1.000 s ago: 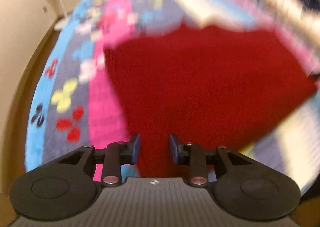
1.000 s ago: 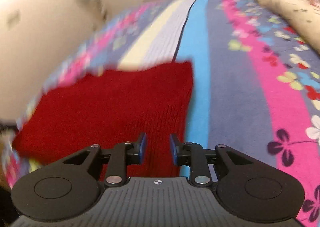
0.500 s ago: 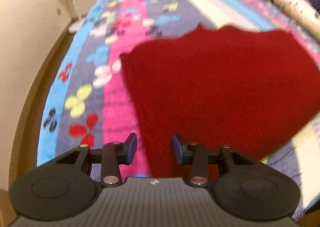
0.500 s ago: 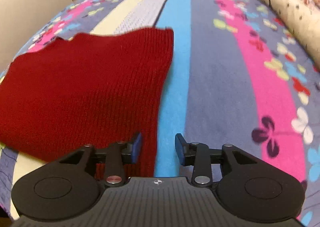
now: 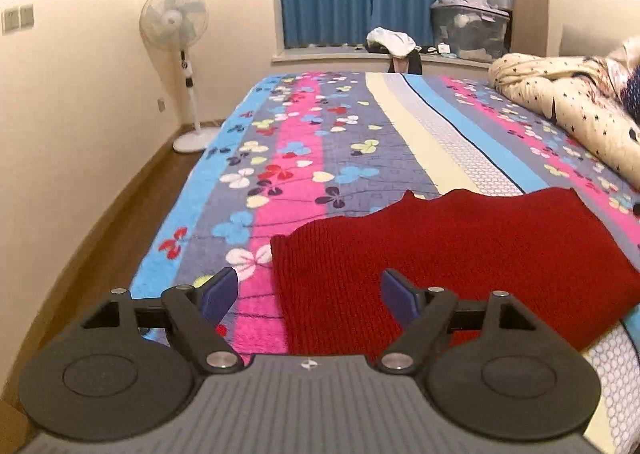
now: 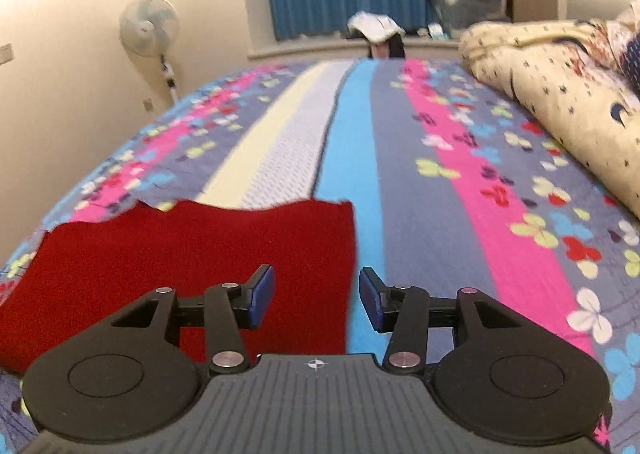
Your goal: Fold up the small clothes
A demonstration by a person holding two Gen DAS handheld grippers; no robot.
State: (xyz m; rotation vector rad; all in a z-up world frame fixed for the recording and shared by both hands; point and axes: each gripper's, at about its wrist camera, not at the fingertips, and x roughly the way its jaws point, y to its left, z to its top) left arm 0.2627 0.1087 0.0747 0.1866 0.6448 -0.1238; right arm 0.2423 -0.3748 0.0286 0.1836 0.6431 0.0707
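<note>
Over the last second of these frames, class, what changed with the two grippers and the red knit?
Both grippers pulled back and tilted up from the red knit, so the far wall now shows. The left gripper opened wide; the right gripper opened too. Neither holds anything. The knit lies on the bedspread much as before.

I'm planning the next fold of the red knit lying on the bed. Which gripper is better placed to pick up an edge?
Probably the left gripper: it is open wider and its fingers straddle the red knit's left edge. The right gripper is open at the opposite edge, so either could work.
</note>
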